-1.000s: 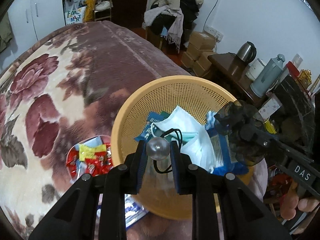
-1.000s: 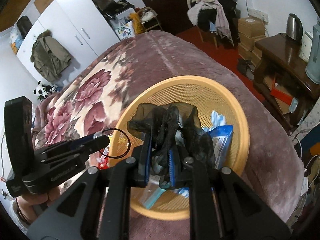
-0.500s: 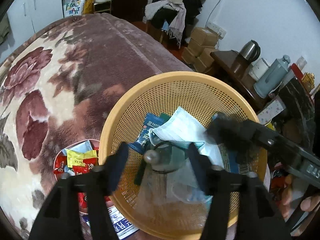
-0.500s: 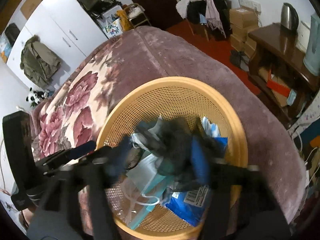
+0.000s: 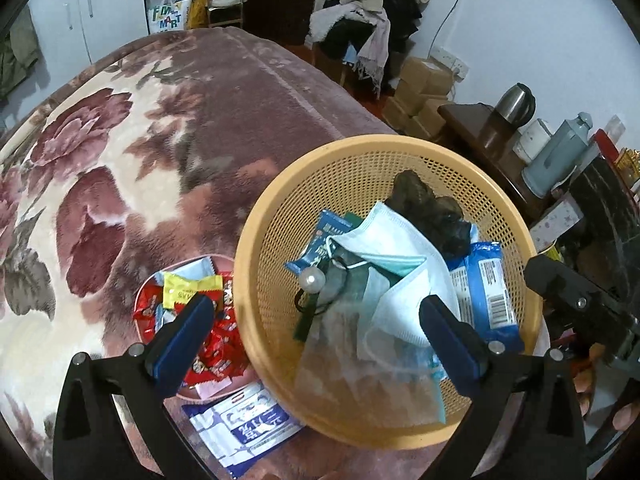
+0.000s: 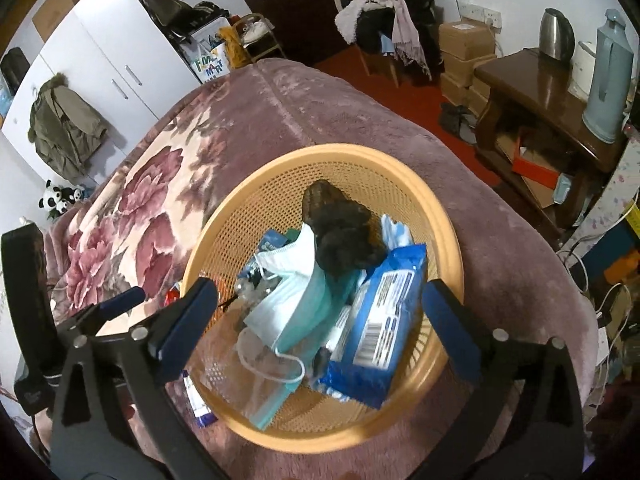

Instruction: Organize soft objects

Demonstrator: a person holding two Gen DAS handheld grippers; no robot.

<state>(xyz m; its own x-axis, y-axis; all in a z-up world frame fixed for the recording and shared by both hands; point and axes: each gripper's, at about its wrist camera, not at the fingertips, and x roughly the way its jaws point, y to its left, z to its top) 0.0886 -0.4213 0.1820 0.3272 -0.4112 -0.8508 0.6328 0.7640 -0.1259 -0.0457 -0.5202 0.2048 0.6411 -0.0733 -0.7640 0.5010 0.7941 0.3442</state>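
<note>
A: Orange plastic, that basket [image 5: 256,248], and both loads lie in it now. The pearl hair tie [image 5: 314,280] sits near its left wall beside the face mask [image 5: 396,256]; the black mesh scrunchie [image 6: 340,228] lies toward its far side, touching the mask and the blue pack [image 6: 384,312].

B: And the claws?

A: The left gripper [image 5: 316,334] and the right gripper [image 6: 320,320] have both just been opening and now stand spread wide above the basket's near half, with nothing pinched. The mask and pack lie below and between the fingers, but the pads don't press on them.

B: So how to finish the release well?

A: I'd lift both straight up, clear of the rim, jaws kept wide so no mask loop snags a pad. The candy dish [image 5: 192,308] and the wipes pack [image 5: 244,424], just left of the basket, look like the next candidates, though whether they count as soft I can't say.

B: Anything unclear?

A: What lies at the basket's bottom under the clear plastic is hard to make out. The dish is partly hidden behind the left finger, and the hair tie's cord mostly under the mask.
</note>
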